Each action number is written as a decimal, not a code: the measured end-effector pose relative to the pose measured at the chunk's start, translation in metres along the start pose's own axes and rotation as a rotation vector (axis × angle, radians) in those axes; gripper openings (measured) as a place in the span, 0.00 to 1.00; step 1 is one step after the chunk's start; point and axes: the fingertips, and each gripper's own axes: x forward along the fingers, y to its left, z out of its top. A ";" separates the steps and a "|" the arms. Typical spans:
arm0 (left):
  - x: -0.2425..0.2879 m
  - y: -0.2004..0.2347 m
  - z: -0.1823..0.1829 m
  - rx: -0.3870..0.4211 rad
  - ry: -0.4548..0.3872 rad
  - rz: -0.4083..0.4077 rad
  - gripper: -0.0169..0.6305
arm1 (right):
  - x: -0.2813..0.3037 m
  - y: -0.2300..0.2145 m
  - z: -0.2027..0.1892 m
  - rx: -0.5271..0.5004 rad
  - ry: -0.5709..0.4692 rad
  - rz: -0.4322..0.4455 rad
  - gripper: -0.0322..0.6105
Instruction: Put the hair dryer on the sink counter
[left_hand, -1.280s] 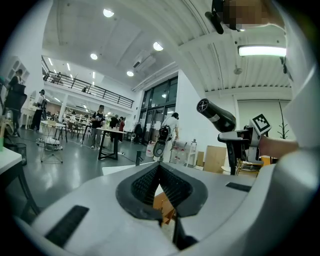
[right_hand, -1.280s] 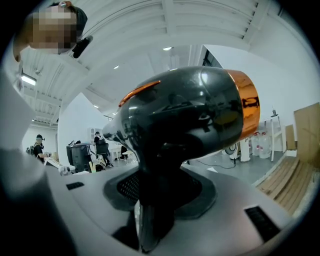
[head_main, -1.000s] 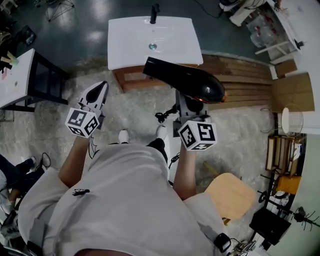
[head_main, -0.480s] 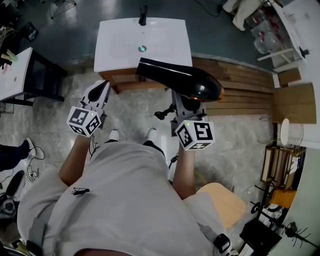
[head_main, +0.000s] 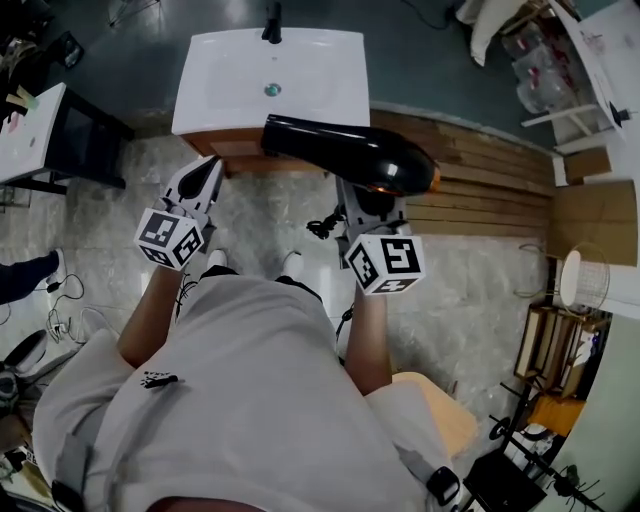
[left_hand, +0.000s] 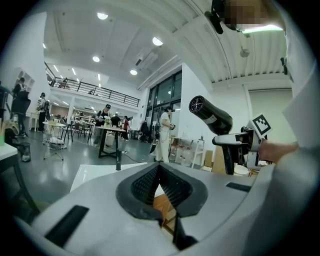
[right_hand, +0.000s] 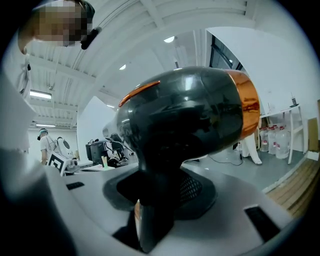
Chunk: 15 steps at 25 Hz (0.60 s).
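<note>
Dryer: glossy black plastic hair dryer w/ an orange band at its rear (head_main: 350, 155). We have it in the air in front of us. In the head view its nozzle shows across the near edge of the white rectangular sink counter (head_main: 345, 105), not set down yet.
Right gripper (head_main: 366, 198): jaws clamped on the dryer's handle (right_hand: 152, 220), barrel above them, nozzle pointing to our left.
Left gripper (head_main: 205, 172): tips pressed together, nothing between them. It's left of the dryer and apart from it.
Cord: a black loop (head_main: 322, 226) hangs under the right gripper, prob. the dryer's cord. We'd watch for drag or a snag.
Handling (our guess): hard stiff shell, no give. The gloss is slick, so it could twist in the pads. It's top-heavy, w/ the barrel's weight above the grip. Prob. not heavy, but we wouldn't drop it on the hard counter.
Hold: the handle, approx. where we have it. Higher, nearer the barrel, would tip less.
Landing: a flat strip of counter beside the basin, clear of the black tap (head_main: 272, 22).
</note>
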 end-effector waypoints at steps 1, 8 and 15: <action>0.002 -0.006 0.000 0.000 0.002 0.004 0.03 | -0.003 -0.005 -0.001 0.003 0.005 0.004 0.29; 0.019 -0.035 -0.004 0.009 0.024 0.016 0.03 | -0.015 -0.034 -0.009 0.022 0.020 0.024 0.29; 0.033 -0.055 -0.003 0.015 0.031 0.017 0.03 | -0.023 -0.055 -0.011 0.032 0.023 0.033 0.29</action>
